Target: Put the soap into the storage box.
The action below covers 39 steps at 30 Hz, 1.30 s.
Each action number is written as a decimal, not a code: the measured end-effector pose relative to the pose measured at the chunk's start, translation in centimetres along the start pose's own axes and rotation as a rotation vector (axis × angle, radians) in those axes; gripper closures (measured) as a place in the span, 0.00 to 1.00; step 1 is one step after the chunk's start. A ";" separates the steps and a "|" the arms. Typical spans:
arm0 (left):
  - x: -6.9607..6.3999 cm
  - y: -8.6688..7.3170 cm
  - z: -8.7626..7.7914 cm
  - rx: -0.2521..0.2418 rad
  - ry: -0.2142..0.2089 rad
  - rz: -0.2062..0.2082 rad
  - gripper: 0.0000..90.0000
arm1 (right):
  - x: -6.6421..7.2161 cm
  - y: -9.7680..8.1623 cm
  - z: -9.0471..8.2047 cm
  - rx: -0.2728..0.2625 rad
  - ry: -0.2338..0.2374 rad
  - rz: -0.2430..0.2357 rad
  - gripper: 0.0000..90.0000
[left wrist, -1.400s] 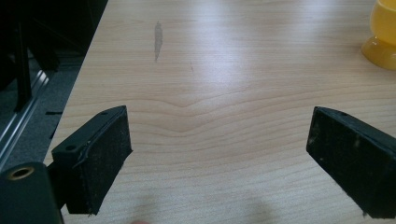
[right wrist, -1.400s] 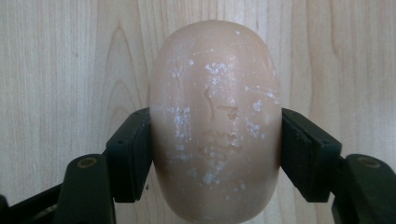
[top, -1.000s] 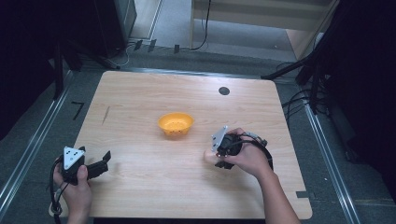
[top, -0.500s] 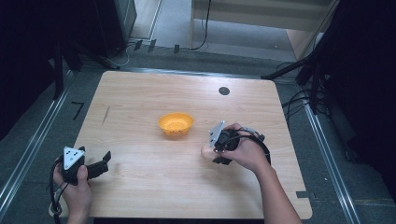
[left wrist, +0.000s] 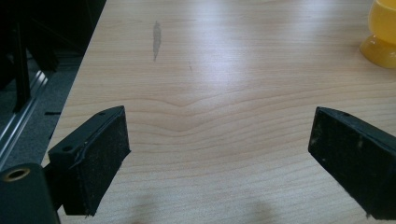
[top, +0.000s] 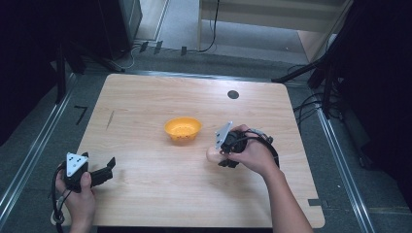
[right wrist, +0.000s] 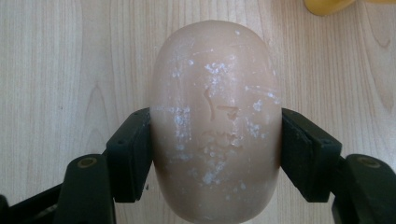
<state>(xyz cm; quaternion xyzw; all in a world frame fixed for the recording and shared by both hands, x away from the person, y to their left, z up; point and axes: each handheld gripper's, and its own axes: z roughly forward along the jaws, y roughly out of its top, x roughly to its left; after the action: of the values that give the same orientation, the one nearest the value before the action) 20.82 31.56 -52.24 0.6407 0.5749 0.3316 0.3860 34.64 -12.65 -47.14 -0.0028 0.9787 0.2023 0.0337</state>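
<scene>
Scene: a pale wooden table (top: 145,111) is seen from above, with a person's forearms coming in from the near edge
Held thing: a peach-coloured oval bar of soap (right wrist: 215,121), dusted with white specks, is clamped at its middle by the right gripper (top: 219,154); both black pads are pressed against its sides
Where it is: the soap is carried just above the table top, a little to the right of a small orange bowl (top: 182,129) at the table's centre, and apart from it
What has changed: compared with a second earlier, the right hand (top: 252,154) and its load have been shifted slightly leftwards, nearer the bowl; the grip has not been loosened
What it means: the soap is judged to be on its way to the bowl, with the placing not yet done
Left gripper: the left gripper (top: 108,167) is kept at the near left corner, jaws spread wide with nothing between them, only bare wood ahead
Bowl in the left gripper view: the bowl's yellow-orange foot (left wrist: 380,46) is seen at the far right
Next move: a short carry over the rim is judged to be needed before release
</scene>
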 end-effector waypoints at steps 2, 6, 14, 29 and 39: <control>0.0 0.0 0.0 0.000 0.000 0.000 0.06 | -0.2 0.0 0.0 -0.004 0.002 0.003 0.37; 0.0 0.0 0.0 -0.002 0.001 0.002 0.06 | -0.4 0.2 -0.1 -0.009 0.001 0.002 0.37; 0.0 0.0 0.0 -0.002 0.002 0.004 0.06 | -1.0 1.0 -0.3 -0.017 0.001 -0.011 0.37; 0.0 0.0 0.0 0.002 -0.003 0.003 0.06 | -2.7 3.3 -0.8 -0.038 0.002 -0.042 0.37; -0.1 0.0 0.0 0.001 -0.004 0.007 0.06 | -4.4 5.1 -0.6 -0.032 0.016 -0.071 0.37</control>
<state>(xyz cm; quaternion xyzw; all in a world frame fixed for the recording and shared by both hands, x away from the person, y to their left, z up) 20.84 31.49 -52.27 0.6437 0.5720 0.3316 0.3854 38.86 -8.21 -44.24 -0.0397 0.9749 0.2164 0.0329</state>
